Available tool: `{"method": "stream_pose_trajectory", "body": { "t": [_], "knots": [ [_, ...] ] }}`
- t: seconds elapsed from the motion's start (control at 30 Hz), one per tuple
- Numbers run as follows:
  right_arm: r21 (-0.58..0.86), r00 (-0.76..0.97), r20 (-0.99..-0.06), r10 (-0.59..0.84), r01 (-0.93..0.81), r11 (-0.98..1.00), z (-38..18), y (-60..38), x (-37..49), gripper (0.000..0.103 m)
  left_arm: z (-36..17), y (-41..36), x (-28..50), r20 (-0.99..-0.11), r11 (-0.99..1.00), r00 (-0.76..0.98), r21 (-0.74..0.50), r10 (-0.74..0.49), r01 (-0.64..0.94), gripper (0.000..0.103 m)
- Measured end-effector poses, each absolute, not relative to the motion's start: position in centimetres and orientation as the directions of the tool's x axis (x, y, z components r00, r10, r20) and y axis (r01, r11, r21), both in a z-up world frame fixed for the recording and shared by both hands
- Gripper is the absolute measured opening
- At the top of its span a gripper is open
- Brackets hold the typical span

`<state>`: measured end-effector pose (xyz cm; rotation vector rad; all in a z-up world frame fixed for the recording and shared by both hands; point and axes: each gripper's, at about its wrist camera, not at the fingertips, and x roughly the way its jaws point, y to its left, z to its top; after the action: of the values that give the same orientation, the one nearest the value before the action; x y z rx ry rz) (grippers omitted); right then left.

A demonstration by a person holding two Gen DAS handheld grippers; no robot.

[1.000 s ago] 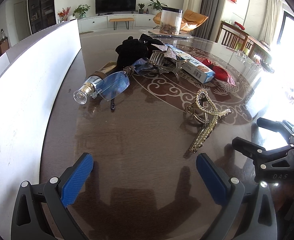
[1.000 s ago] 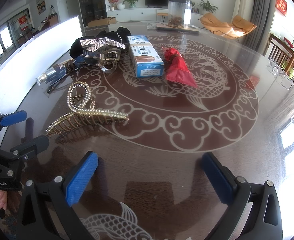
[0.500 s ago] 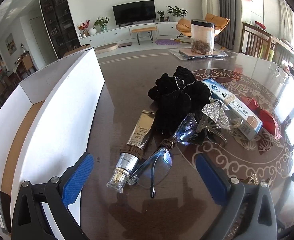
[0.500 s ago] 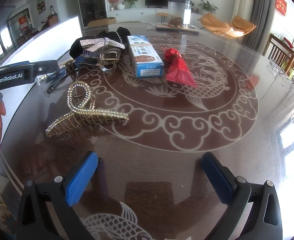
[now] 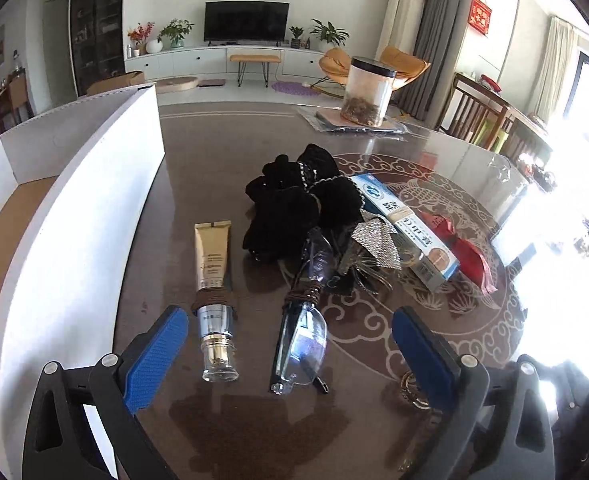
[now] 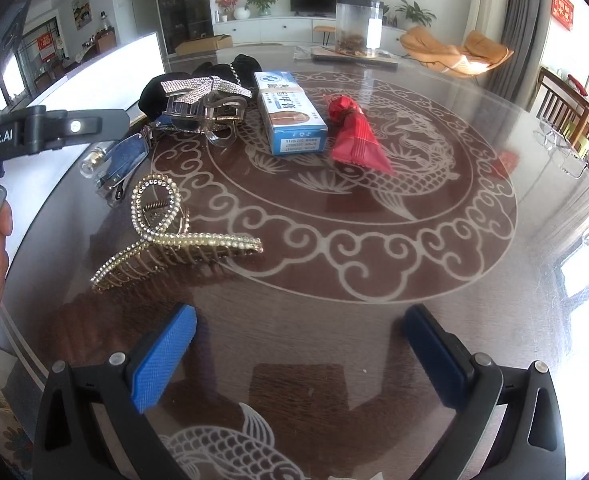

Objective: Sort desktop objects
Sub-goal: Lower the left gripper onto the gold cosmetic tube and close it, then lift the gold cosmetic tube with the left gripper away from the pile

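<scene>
Left gripper [image 5: 290, 348]: blue-padded jaws spread wide, nothing held, above dark patterned glass-topped table [image 5: 214, 168]; gold cosmetic tube with clear cap [image 5: 213, 300] and folded clear-lens glasses [image 5: 302, 332] lying between pads. White cardboard box [image 5: 74, 248] alongside, left. Black fabric bundle [image 5: 294, 204], silver rhinestone bow clip [image 5: 374, 242], blue-white carton [image 5: 410, 232], red foil packet [image 5: 466, 250] beyond. Right gripper [image 6: 298, 350]: jaws wide, empty; gold rhinestone claw clip [image 6: 162, 236] ahead, left
</scene>
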<state>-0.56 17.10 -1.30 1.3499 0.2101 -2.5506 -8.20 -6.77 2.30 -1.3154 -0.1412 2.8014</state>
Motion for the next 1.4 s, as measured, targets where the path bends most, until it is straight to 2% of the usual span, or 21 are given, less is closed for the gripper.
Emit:
{"method": "stream_pose_trajectory", "body": {
  "t": [0.07, 0.1, 0.17, 0.3, 0.37, 0.43, 0.47, 0.53, 0.57, 0.6, 0.63, 0.87, 1.07, 1.27, 1.4],
  "knots": [
    [-0.011, -0.54, -0.828, -0.15, 0.283, -0.959, -1.3, 17.1, -0.6, 0.103, 1.6, -7.6, -9.7, -0.783, -0.996, -0.622, -0.049, -0.01, 0.078, 0.103],
    [-0.011, -0.54, -0.828, -0.15, 0.283, -0.959, -1.3, 17.1, -0.6, 0.103, 1.1, -7.7, -10.3, -0.788, -0.995, -0.615, -0.03, -0.035, 0.096, 0.1],
    [-0.011, -0.541, -0.828, -0.15, 0.283, -0.959, -1.3, 17.1, -0.6, 0.103, -0.1, -7.6, -11.4, -0.81, -0.993, -0.58, 0.019, -0.083, 0.115, 0.1],
    [-0.011, -0.542, -0.827, -0.149, 0.281, -0.96, -1.3, 17.1, -0.5, 0.103, -1.3, -8.2, -13.0, -0.828, -0.99, -0.554, 0.013, -0.089, 0.14, 0.099],
    [-0.011, -0.542, -0.827, -0.149, 0.281, -0.96, -1.3, 17.1, -0.5, 0.103, -2.1, -9.1, -13.8, -0.851, -0.985, -0.524, -0.072, -0.021, 0.158, 0.1],
    [-0.011, -0.542, -0.827, -0.149, 0.28, -0.96, -1.3, 17.1, -0.5, 0.103, -2.0, -8.9, -13.9, -0.849, -0.986, -0.529, -0.076, -0.016, 0.151, 0.1],
    [-0.011, -0.542, -0.827, -0.149, 0.28, -0.96, -1.3, 17.1, -0.5, 0.103, -1.9, -8.7, -13.9, -0.848, -0.988, -0.529, -0.06, -0.025, 0.142, 0.095],
    [-0.011, -0.542, -0.827, -0.149, 0.28, -0.96, -1.3, 17.1, -0.5, 0.103, -1.7, -8.0, -13.1, -0.83, -0.99, -0.55, 0.017, -0.092, 0.139, 0.058],
    [-0.011, -0.542, -0.827, -0.149, 0.28, -0.96, -1.3, 17.1, -0.6, 0.103, -1.6, -8.0, -12.8, -0.822, -0.992, -0.566, 0.001, -0.072, 0.125, 0.051],
    [-0.011, -0.542, -0.827, -0.149, 0.28, -0.96, -1.3, 17.1, -0.6, 0.103, -1.5, -7.9, -12.4, -0.816, -0.992, -0.572, 0.013, -0.085, 0.129, 0.035],
    [-0.011, -0.542, -0.827, -0.149, 0.28, -0.96, -1.3, 17.1, -0.6, 0.103, -1.4, -8.0, -12.2, -0.813, -0.992, -0.577, 0.002, -0.076, 0.128, 0.026],
    [-0.011, -0.542, -0.827, -0.149, 0.28, -0.96, -1.4, 17.1, -0.6, 0.103, -1.4, -7.6, -7.3, -0.803, -0.994, -0.595, -0.028, -0.038, 0.101, 0.026],
    [-0.011, -0.545, -0.826, -0.143, 0.27, -0.963, -1.3, 17.2, -0.6, 0.103, -1.6, -7.1, -1.7, -0.788, -0.999, -0.615, 0.008, -0.029, 0.036, 0.027],
    [-0.002, -0.543, -0.826, -0.152, 0.272, -0.962, -1.3, 17.3, -0.6, 0.103, -1.5, -7.5, -0.4, -0.776, -0.999, -0.631, -0.011, -0.011, 0.031, 0.026],
    [0.07, -0.532, -0.822, -0.201, 0.256, -0.964, -0.9, 17.7, -0.1, 0.103, -1.6, -7.5, -0.4, -0.776, -0.999, -0.631, -0.02, -0.004, 0.031, 0.026]
  ]
}}
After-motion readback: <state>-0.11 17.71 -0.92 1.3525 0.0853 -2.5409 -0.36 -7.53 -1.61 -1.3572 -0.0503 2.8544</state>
